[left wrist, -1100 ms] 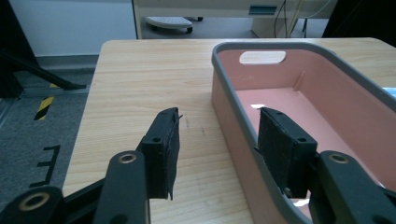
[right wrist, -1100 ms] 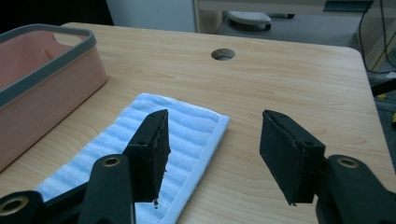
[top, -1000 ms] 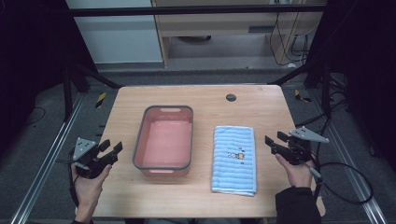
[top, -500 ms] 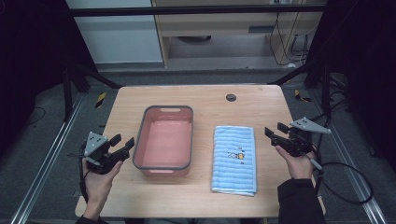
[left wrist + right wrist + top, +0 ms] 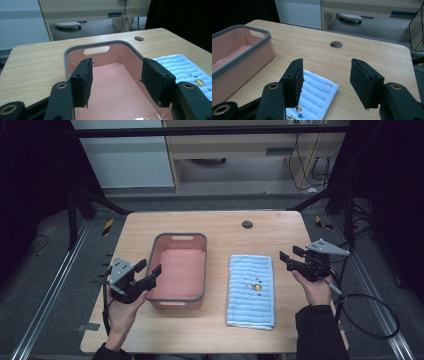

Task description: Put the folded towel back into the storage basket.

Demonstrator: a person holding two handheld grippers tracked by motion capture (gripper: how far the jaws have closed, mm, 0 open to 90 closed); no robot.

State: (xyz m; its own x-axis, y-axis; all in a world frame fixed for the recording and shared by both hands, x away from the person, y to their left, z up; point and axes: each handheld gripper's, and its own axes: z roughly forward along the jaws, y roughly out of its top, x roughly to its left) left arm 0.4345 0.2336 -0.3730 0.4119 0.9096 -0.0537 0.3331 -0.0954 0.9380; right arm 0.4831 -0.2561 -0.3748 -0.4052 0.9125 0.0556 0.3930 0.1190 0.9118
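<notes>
A person at a wooden table (image 5: 220,225) holds a gripper in each hand, seen from above with a pink bin (image 5: 180,267) left of centre and a folded blue towel (image 5: 251,290) lying flat just to its right, the two apart. The left gripper (image 5: 148,269) sits at the bin's near left corner, jaws spread wide and holding nothing; the left hand (image 5: 122,307) grips it from below. The right gripper (image 5: 289,258) hovers just right of the towel's far end, jaws likewise wide apart and empty, a grey plate on top and a cable trailing off the table edge. The left gripper view looks straight into the bin (image 5: 117,82), showing what the high view only hints at: a bare pink floor, a grey rim and a slot handle in the far wall, with the towel (image 5: 185,67) at the right edge bearing a small yellow print. The right gripper view catches the towel's (image 5: 317,96) ribbed weave and its corner between the jaws, the bin (image 5: 239,57) to the left, and a round hole (image 5: 336,44) in the tabletop beyond.
</notes>
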